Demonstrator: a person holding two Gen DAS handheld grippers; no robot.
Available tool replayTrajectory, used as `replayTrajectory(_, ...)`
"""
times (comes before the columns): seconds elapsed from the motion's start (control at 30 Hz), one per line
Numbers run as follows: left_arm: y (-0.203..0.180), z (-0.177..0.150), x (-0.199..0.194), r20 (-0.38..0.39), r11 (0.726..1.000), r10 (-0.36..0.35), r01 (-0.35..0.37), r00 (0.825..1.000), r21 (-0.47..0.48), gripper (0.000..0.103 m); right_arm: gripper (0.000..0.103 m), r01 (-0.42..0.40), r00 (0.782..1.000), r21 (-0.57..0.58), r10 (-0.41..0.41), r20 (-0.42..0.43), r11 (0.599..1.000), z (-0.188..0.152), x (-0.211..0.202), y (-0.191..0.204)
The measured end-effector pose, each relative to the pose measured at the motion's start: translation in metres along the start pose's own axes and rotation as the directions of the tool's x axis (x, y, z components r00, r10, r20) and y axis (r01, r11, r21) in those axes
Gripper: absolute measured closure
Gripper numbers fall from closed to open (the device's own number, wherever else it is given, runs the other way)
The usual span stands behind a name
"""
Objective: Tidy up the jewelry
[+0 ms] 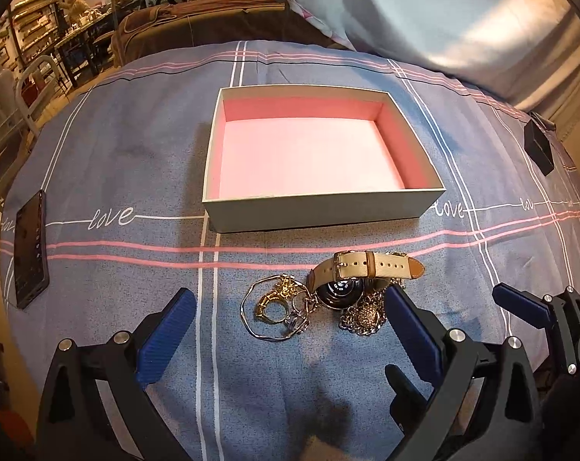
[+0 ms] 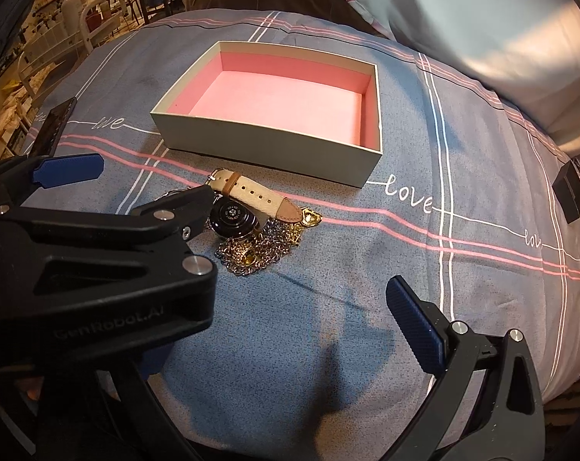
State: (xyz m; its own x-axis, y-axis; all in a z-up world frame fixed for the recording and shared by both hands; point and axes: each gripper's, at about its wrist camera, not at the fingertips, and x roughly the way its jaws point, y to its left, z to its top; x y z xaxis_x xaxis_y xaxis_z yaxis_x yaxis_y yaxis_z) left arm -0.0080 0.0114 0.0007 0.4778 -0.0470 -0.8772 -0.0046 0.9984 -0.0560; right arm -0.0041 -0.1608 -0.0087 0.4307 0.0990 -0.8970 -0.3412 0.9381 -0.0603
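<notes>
The left hand-held gripper [image 1: 290,330] and the right hand-held gripper [image 2: 274,330] are both spread wide over the bed [image 1: 117,161], near the jewelry pile [image 1: 290,307], whose chains are partly hidden under the watch [image 1: 351,276], with the box [image 1: 320,211] farther away.

Each handheld black plastic left gripper [image 1: 290,326] and black plastic right gripper [image 2: 274,330] had angular, triangular-cutout arms joined by round silver screws. The fingers wore ribbed dark-blue pads [image 1: 167,340]. Faint embossed lettering, "GenRobot.AI", ran along the left gripper's body in the right wrist view.
</notes>
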Motion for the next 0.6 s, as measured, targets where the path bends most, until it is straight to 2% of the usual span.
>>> replayTrajectory(0.33,-0.006,-0.002,0.002,0.045,0.999,-0.002,0.000,0.999,0.048,0.006,0.005,-0.007,1.000,-0.027,0.007,-0.016,1.000,-0.002,0.006,0.004)
replayTrajectory(0.6,0.001,-0.004,0.011,-0.017,0.999,-0.024,0.024,1.000,0.025,0.006,0.005,-0.011,1.000,-0.044,0.010,-0.020,0.999,-0.003,0.007,0.009)
